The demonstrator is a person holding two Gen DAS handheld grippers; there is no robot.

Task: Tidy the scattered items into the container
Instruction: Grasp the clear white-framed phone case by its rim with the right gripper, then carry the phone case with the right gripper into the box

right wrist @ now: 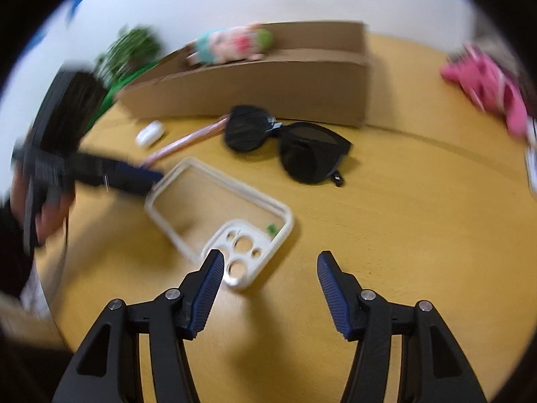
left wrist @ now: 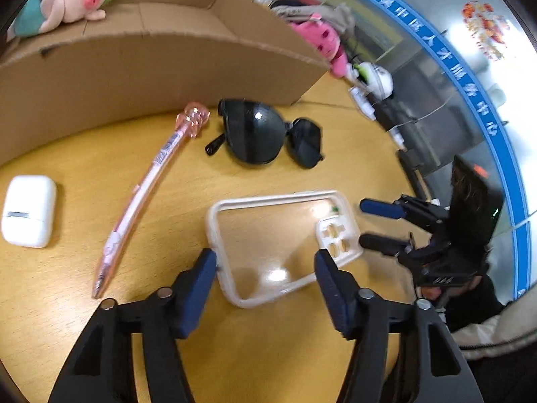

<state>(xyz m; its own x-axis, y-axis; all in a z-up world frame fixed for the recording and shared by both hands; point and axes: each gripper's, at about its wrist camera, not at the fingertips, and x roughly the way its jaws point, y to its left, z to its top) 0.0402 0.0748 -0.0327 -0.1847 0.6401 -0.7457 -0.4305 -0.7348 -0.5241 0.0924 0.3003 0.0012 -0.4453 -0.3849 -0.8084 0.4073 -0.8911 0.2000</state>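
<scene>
A clear, white-rimmed rectangular phone case [left wrist: 282,245] lies flat on the round yellow wooden table [left wrist: 235,342], its camera cut-outs toward the right gripper. The left gripper [left wrist: 265,262] straddles one short end of the case with its blue pads spread apart; whether the left pad touches the rim cannot be told. The right gripper [right wrist: 270,265] hangs over the camera end, jaws released, with only bare table between its fingertips. Beyond the case lie black plastic sunglasses [left wrist: 268,134], folded. Left of them a long pink translucent pen [left wrist: 147,194] lies diagonally, and farther left a white rounded earbud case [left wrist: 28,210]. Behind these stands the container, an open brown cardboard box [left wrist: 161,67], holding a pink plush pig in teal [left wrist: 70,0]. A bright pink plush toy [left wrist: 322,38] sits past the box's right corner.
</scene>
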